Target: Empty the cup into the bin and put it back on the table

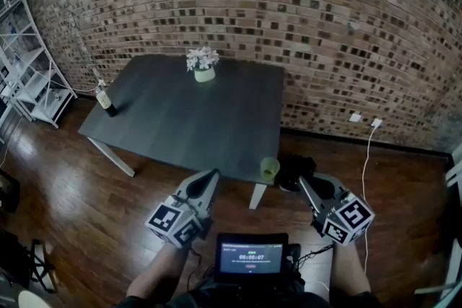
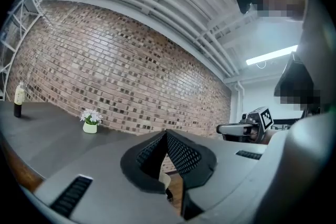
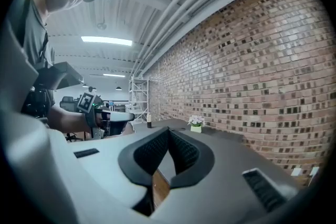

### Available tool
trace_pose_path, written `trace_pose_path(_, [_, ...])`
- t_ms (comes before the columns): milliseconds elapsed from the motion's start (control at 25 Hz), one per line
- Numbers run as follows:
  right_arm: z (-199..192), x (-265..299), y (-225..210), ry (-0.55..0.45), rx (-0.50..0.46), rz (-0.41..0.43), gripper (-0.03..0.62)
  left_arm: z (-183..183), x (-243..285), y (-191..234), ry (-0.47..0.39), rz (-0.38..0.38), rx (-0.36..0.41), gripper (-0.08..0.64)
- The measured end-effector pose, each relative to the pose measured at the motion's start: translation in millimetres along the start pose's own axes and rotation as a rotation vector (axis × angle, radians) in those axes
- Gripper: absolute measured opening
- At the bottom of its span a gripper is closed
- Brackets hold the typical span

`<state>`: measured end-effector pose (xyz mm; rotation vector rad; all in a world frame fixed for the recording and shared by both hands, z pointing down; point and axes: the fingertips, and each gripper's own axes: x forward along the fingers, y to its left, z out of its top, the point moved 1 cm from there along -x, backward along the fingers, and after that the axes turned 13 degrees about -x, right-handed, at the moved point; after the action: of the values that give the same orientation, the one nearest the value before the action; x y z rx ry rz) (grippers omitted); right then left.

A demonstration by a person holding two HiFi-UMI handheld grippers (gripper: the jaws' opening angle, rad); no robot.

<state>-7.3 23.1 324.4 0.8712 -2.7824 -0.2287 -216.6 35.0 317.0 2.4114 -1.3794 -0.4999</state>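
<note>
The small pale green cup [image 1: 269,169] is found standing upright on the dark grey rectangular table [image 1: 180,119], at the table's near right corner, close to the edge. The black bin [image 1: 294,173] is located on the wooden floor just beside that same table corner, to its right. Whether anything lies inside the cup cannot be determined from the head view. The left gripper [image 1: 208,182] is held off the near edge of the table, short of the cup and to its left. Its jaws are seen in the left gripper view to be brought fully together, with nothing clamped between them. The right gripper [image 1: 306,185] is held beyond the table's near right corner, over the floor close to the bin. Its jaws are likewise pressed together and no object is held. A white-flowered plant in a pale pot [image 1: 203,65] at the table's far edge and a dark bottle [image 1: 105,97] at its left edge are not involved. Since the cup is untouched and neither gripper is opened for a grasp, the task is judged not to have been started. Grasping, carrying to the bin, tipping out and returning the cup to the table are all judged to be outstanding.
</note>
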Motion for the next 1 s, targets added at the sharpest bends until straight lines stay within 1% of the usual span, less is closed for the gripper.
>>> trace_pose_path(80, [0.0, 4.9, -7.7, 0.005, -0.009, 0.028, 0.002, -1.6, 7.6, 4.9, -0.001, 0.021, 0.009, 0.005])
trace_pose_path(240, [0.9, 12.3, -33.6, 0.011, -0.011, 0.042, 0.003, 1.0, 26.2, 9.1, -0.014, 0.052, 0.024, 0.005])
trace_pose_path(320, [0.2, 14.4, -45.0, 0.014, -0.012, 0.055, 0.104, -0.2, 36.2, 8.5, -0.016, 0.063, 0.037, 0.005])
trace_pose_path(360, [0.0, 15.1, -50.3, 0.013, -0.013, 0.059, 0.115, -1.0, 41.0, 8.2, -0.017, 0.070, 0.042, 0.005])
trace_pose_path(480, [-0.4, 15.7, -64.4, 0.011, -0.016, 0.077, 0.115, -4.2, 54.8, 6.2, -0.018, 0.094, 0.046, 0.005])
trace_pose_path(560, [-2.9, 16.9, -72.6, 0.023, -0.016, 0.101, 0.185, -7.6, 65.4, 4.8, -0.015, 0.104, 0.049, 0.005])
trace_pose_path(600, [-5.2, 17.7, -75.7, 0.030, -0.015, 0.115, 0.199, -9.4, 70.3, 4.3, -0.011, 0.108, 0.048, 0.005])
trace_pose_path(720, [-16.5, 20.0, -82.7, 0.046, -0.007, 0.150, 0.199, -16.9, 82.9, 6.0, -0.001, 0.130, 0.050, 0.005])
trace_pose_path(760, [-21.7, 20.9, -85.6, 0.054, -0.005, 0.158, 0.218, -20.9, 86.8, 7.1, 0.002, 0.140, 0.049, 0.005])
trace_pose_path(800, [-27.1, 21.7, -88.6, 0.064, -0.004, 0.168, 0.271, -25.1, 90.6, 7.5, 0.008, 0.152, 0.047, 0.037])
trace_pose_path(840, [-32.4, 22.3, -91.5, 0.075, -0.003, 0.178, 0.297, -29.4, 94.1, 7.3, 0.013, 0.163, 0.043, 0.058])
trace_pose_path(960, [-48.2, 22.8, -96.8, 0.105, -0.006, 0.204, 0.299, -44.3, 100.1, 8.5, 0.025, 0.192, 0.040, 0.058])
trace_pose_path(1000, [-54.2, 25.8, -97.9, 0.114, -0.010, 0.207, 0.317, -47.5, 101.2, 11.5, 0.035, 0.201, 0.048, 0.058])
